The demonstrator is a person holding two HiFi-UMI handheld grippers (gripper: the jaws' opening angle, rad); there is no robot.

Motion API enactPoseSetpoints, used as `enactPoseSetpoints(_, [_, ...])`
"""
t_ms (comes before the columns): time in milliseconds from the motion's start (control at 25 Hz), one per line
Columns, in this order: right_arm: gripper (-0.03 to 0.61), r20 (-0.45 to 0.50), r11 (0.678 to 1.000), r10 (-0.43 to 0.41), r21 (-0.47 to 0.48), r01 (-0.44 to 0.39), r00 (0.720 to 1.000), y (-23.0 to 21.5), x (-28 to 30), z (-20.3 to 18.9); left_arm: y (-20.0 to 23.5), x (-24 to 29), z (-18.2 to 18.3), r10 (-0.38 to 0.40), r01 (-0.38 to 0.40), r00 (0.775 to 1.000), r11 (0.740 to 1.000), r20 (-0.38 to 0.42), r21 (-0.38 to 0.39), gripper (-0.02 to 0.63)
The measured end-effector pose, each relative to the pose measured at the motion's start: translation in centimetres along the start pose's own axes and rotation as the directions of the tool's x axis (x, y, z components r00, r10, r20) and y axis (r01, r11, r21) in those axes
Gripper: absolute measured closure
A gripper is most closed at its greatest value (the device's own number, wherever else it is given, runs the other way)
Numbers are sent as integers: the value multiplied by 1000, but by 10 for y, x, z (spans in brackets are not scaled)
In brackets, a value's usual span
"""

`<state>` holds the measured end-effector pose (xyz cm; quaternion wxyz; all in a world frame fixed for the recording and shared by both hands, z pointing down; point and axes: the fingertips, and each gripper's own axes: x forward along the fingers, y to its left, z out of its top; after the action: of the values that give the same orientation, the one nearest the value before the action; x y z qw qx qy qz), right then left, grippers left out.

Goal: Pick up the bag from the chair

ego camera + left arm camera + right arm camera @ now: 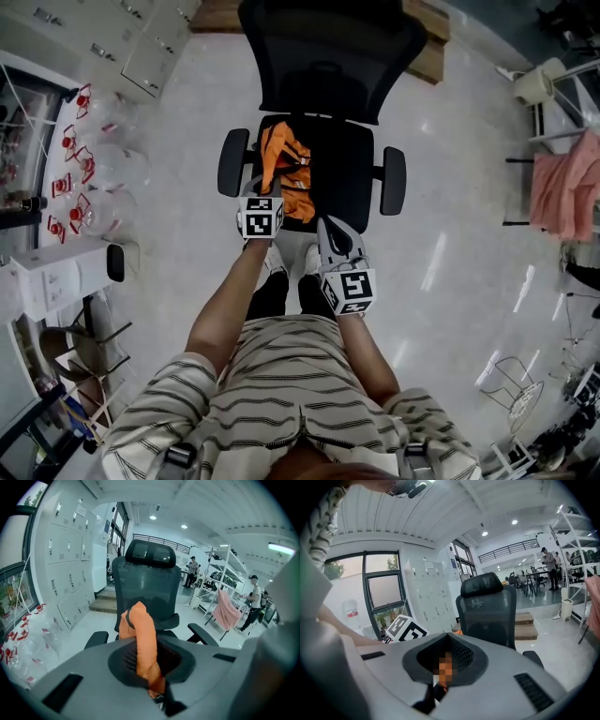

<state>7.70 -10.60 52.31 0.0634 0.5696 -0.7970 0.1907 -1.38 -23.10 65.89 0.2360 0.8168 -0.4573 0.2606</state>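
Orange bag [143, 639]: soft, light, floppy; left hand-held gripper [158, 698] is clenched on its fabric fold, a good hold; right hand-held gripper [433, 693] is closed alongside.

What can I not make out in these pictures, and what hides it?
- Bag, left gripper view: only the strap and an upper part show; the left gripper hides the rest.
- Right gripper, right gripper view: a mosaic patch covers the gap between its jaws, so any contents are unknown.
- Chair, head view: the seat hides its base.
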Motion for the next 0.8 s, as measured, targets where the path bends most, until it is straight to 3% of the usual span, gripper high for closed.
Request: enactPoseSetpoints(800, [560,45,1000,-3,16,2,999,3,-18,16,-25,-31,12,-30,29,999,999,38,29,581])
